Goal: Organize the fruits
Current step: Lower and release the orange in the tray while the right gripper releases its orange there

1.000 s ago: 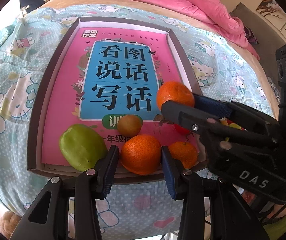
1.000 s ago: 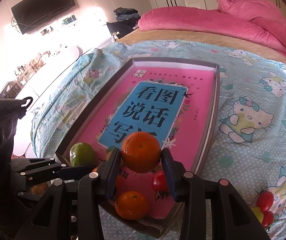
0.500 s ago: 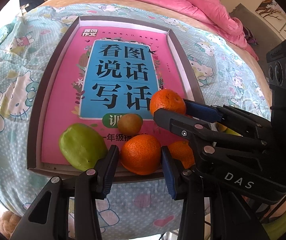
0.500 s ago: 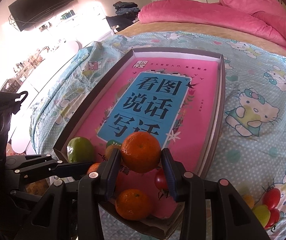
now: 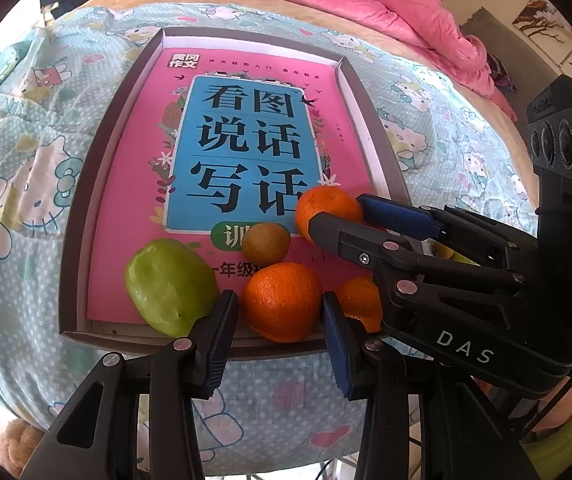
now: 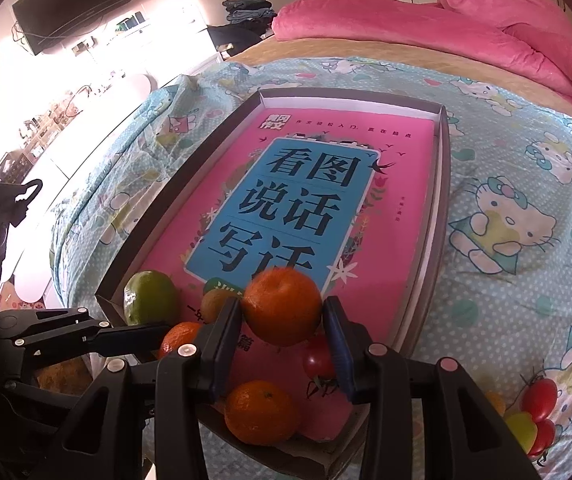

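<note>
The left claw point(image 5: 279, 312) grips an orange point(image 5: 281, 300) at the tray's point(image 5: 73, 236) six o'clock edge, with a green fruit point(image 5: 169, 286) at its nine o'clock. The right claw point(image 6: 281, 320) clamps another orange point(image 6: 281, 306) above the tray. Several fruits lie inside it already; tomatoes point(image 6: 538, 404) at four o'clock on the bed point(image 6: 506, 280) remain.

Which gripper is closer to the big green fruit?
Left. The left gripper, holding an orange, has one finger right beside the green fruit. The right gripper holds another orange farther along the tray.
</note>
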### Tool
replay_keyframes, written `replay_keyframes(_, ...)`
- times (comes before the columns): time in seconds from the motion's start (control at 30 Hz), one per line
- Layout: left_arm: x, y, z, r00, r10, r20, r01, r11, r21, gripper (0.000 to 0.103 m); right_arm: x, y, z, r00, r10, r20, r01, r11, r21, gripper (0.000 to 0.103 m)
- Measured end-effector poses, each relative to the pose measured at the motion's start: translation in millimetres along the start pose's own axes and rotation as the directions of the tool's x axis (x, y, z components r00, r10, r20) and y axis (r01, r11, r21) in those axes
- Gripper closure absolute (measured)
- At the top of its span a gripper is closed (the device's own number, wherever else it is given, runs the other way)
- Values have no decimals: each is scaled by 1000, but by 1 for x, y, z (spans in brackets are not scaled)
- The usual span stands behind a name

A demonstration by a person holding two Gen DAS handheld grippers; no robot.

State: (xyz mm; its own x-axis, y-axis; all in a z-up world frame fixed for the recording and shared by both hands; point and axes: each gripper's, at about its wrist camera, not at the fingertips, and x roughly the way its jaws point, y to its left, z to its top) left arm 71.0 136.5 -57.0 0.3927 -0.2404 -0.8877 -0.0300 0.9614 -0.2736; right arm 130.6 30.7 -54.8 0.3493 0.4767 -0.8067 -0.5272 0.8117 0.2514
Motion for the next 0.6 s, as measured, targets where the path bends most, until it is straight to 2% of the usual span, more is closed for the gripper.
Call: replay_keyframes(0.6,1,-1,1,1000,4,0,-4,1000,2,59,-13,-1,0,999,12,35,-12,1000,13,60)
